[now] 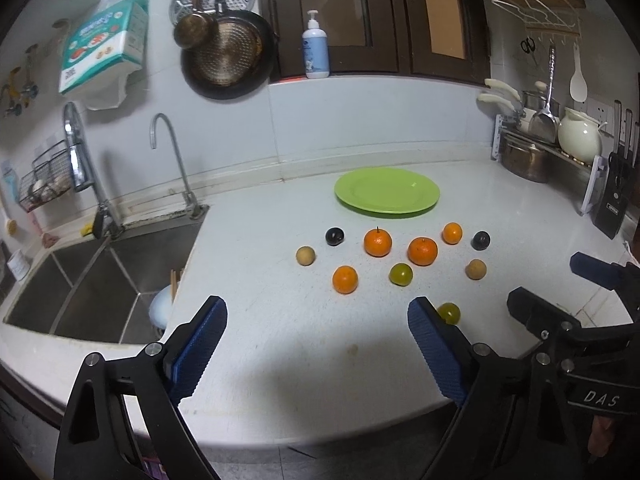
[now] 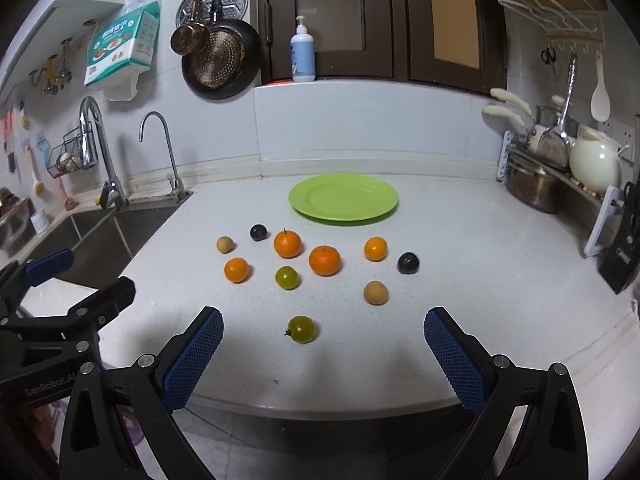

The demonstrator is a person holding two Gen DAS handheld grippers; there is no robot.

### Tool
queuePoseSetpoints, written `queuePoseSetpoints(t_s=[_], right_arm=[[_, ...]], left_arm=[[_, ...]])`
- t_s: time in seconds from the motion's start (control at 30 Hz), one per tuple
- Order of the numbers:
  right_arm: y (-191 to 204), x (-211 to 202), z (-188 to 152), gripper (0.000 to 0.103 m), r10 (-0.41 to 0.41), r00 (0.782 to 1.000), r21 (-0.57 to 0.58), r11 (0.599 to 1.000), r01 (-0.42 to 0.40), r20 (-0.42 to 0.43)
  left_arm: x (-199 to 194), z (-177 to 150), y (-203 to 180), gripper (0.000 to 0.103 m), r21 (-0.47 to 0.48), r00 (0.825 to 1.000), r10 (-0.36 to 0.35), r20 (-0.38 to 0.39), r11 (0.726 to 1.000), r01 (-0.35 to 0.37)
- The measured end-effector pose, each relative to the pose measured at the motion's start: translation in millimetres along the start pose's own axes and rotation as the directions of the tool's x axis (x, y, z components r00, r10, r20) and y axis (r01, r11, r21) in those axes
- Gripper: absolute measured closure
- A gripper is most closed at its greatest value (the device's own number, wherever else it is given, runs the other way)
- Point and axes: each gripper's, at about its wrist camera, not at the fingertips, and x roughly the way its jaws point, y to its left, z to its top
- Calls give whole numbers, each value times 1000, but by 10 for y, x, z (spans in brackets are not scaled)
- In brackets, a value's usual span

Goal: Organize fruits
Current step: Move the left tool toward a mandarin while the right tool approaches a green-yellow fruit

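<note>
We hold both grippers low over the front edge of the white counter (image 2: 460,248), tilted downward. The left gripper (image 1: 318,332) stands wide with nothing between its blue pads; the right gripper (image 2: 324,342) is equally wide, and the nearest green tomato (image 2: 301,329) lies just ahead between its fingers, untouched. Beyond it the other fruits sit scattered, and behind them the bare green plate (image 2: 343,198). We judge sorting has not begun; next we reach forward and close gently on that tomato.
</note>
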Motion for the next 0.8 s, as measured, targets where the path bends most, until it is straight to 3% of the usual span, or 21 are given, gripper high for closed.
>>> queuePoseSetpoints(t_s=[0.2,0.4,0.8], right_arm=[[90,305,9,12,-41,998,25,999,42,-49],[163,684,-41,26,-95,987,90,990,107,-129],[264,1063,-206,51,-146,963,216,957,196,-227]], left_arm=[[431,122,65,21,81,996,-86,-31,993,88],[903,209,120,32,176,980,-179,-88,965,192],[1544,147,19,46,239,924,-304,-233,903,357]])
